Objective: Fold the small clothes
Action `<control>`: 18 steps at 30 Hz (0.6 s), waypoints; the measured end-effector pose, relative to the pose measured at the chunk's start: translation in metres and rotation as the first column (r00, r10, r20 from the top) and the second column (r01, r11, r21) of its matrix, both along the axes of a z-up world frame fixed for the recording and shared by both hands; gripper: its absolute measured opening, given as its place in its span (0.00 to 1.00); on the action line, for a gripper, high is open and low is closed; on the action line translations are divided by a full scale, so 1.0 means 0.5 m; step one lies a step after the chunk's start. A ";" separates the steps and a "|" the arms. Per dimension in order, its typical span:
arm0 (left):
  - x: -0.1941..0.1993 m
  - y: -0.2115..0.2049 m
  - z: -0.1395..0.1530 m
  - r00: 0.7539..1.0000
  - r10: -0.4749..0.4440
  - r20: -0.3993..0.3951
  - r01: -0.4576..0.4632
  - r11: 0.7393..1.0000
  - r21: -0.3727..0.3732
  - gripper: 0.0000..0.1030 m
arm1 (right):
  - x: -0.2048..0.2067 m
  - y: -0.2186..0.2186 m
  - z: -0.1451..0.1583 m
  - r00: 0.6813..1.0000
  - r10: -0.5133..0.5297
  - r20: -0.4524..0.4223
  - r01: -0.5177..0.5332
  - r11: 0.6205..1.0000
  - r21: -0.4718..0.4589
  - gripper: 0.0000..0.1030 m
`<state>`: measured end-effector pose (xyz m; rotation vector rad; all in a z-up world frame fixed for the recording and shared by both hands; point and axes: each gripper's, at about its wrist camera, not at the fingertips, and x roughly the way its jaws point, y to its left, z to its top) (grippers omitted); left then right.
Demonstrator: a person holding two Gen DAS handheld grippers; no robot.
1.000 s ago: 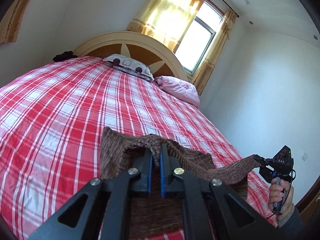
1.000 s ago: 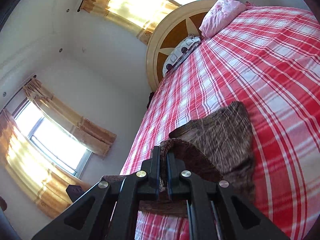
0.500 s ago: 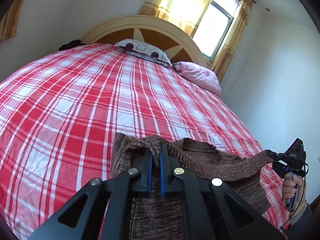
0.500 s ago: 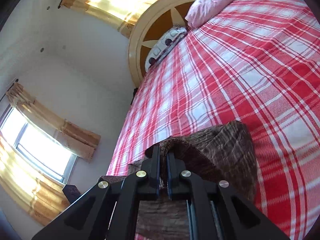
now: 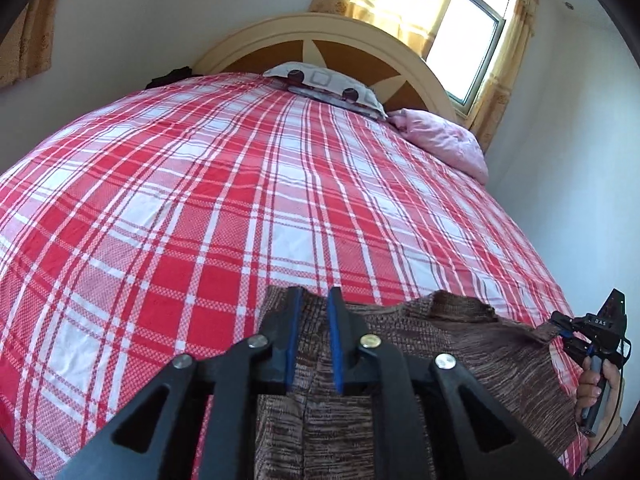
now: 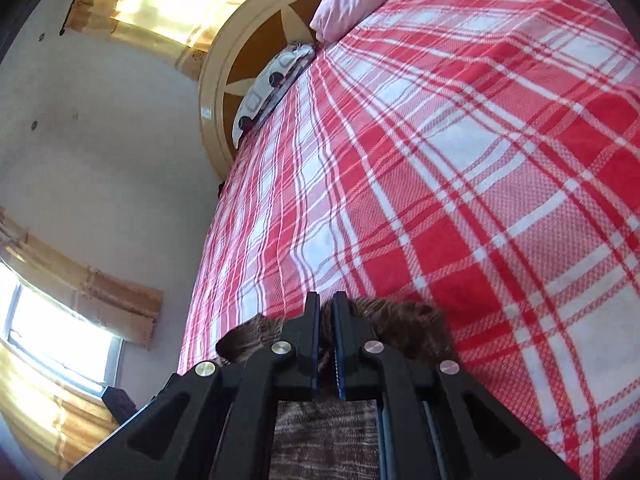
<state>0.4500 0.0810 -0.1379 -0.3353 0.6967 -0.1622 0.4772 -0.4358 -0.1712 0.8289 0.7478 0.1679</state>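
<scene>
A brown knitted garment (image 5: 460, 364) lies flat at the near edge of the red plaid bed (image 5: 240, 208). My left gripper (image 5: 313, 308) is low over its left top corner. Its jaws are opening, and the knit shows in the gap between the blue pads without being pinched. In the right wrist view my right gripper (image 6: 327, 312) has its jaws starting to open, but only a narrow gap shows and the garment's (image 6: 400, 320) bunched corner is still caught in it. The left wrist view shows that gripper (image 5: 560, 326) at the far right, in a person's hand (image 5: 592, 388), with the corner lifted to it.
Bare plaid sheet stretches ahead to a round wooden headboard (image 5: 344, 40). A patterned pillow (image 5: 328, 84) and a pink pillow (image 5: 440, 140) lie against it. White walls and curtained windows (image 5: 460, 16) surround the bed. The bed's right edge drops off close to the right gripper.
Both grippers came down and forward, laying the garment flat on the sheet. The left jaws, clamped on the knit before, now stand apart. The right jaws look nearly unchanged.
</scene>
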 end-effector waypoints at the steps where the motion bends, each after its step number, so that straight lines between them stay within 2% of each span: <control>1: -0.008 -0.003 0.002 1.000 -0.010 0.006 0.010 1.000 0.009 0.28 | -0.006 0.005 0.010 1.000 -0.006 0.006 0.006 0.999 -0.034 0.24; 2: -0.020 -0.010 0.005 1.000 -0.016 0.009 0.015 0.999 0.042 0.40 | -0.015 0.011 0.022 1.000 -0.002 0.019 0.004 0.998 -0.064 0.53; 3: -0.032 -0.020 0.007 1.000 -0.026 0.009 0.025 0.997 0.080 0.46 | -0.025 0.015 0.033 0.999 -0.003 0.039 0.006 0.997 -0.081 0.65; 4: -0.040 -0.028 0.007 0.999 -0.042 0.010 0.041 0.995 0.096 0.54 | -0.031 0.022 0.043 0.998 0.012 0.060 -0.006 0.995 -0.099 0.65; 5: -0.050 -0.037 0.006 0.998 -0.059 0.010 0.058 0.992 0.109 0.57 | -0.037 0.039 0.056 0.996 0.050 0.077 -0.039 0.990 -0.133 0.65; 8: -0.061 -0.060 -0.008 0.997 -0.074 -0.038 0.080 0.983 0.167 0.59 | -0.041 0.112 0.073 0.981 0.186 0.061 -0.165 0.954 -0.249 0.65; 9: -0.067 -0.065 -0.014 0.996 -0.075 -0.055 0.084 0.981 0.176 0.59 | -0.041 0.135 0.069 0.975 0.219 0.030 -0.201 0.934 -0.294 0.65; 10: -0.077 -0.065 -0.017 0.995 -0.073 -0.065 0.083 0.980 0.180 0.59 | -0.045 0.166 0.062 0.971 0.237 -0.032 -0.231 0.895 -0.382 0.65; 12: -0.103 -0.059 -0.019 0.994 -0.081 -0.073 0.093 0.981 0.173 0.59 | -0.072 0.188 0.049 0.974 0.209 -0.085 -0.223 0.839 -0.497 0.65; 13: -0.123 -0.053 -0.020 0.993 -0.088 -0.077 0.100 0.981 0.168 0.59 | -0.089 0.183 0.044 0.974 0.209 -0.091 -0.226 0.832 -0.506 0.65; 15: -0.153 -0.048 -0.023 0.991 -0.107 -0.084 0.120 0.978 0.170 0.59 | -0.134 0.151 0.036 0.977 0.192 -0.097 -0.215 0.844 -0.492 0.65; 18: -0.190 -0.045 -0.041 0.984 -0.131 -0.121 0.153 0.969 0.192 0.63 | -0.191 0.092 0.024 0.980 0.155 -0.128 -0.197 0.867 -0.457 0.57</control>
